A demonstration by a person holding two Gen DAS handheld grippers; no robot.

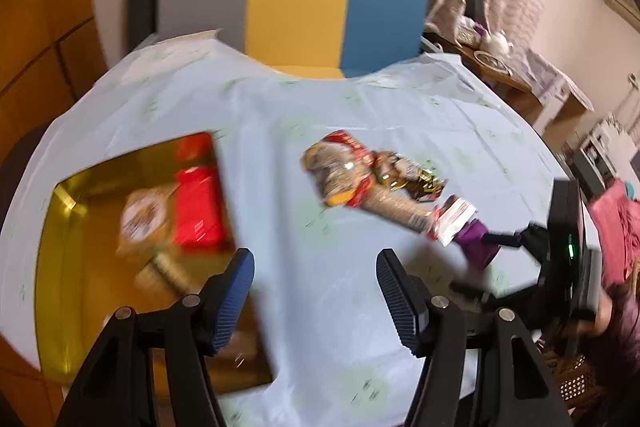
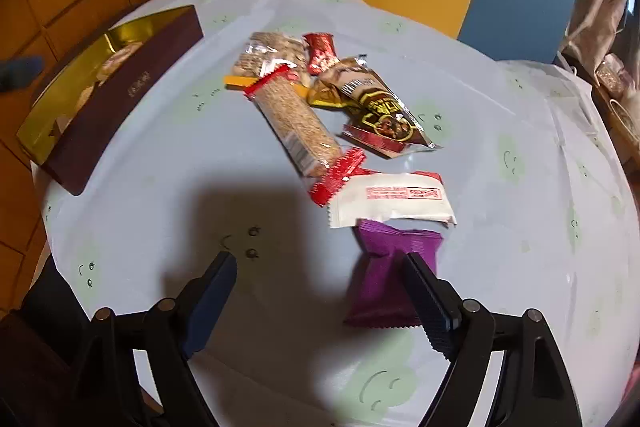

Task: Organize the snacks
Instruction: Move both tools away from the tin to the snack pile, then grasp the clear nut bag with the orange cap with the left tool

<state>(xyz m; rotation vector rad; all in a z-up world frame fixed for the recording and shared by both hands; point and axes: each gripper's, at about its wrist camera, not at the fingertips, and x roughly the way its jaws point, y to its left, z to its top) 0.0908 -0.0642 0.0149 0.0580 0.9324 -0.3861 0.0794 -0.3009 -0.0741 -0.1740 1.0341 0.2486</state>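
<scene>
On left wrist view: my left gripper (image 1: 316,291) open, empty, over cloth (image 1: 360,99); box (image 1: 60,267) holds one red pack (image 1: 198,207) | right wrist view: my right gripper (image 2: 320,303) open, empty; purple pack (image 2: 384,267) beside its right finger; six snacks loose.

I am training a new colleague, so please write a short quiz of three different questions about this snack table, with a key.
1. True or false: the right claw grips the purple packet.
2. Which packet lies directly beside the purple packet? A. the white packet B. the small red packet C. the brown chocolate packet
3. Fill in: the gold-lined box already holds a ____ package and other snacks.

Key: 1. False: the jaws stand open and one finger only passes over the packet. 2. A. 3. red.
</scene>
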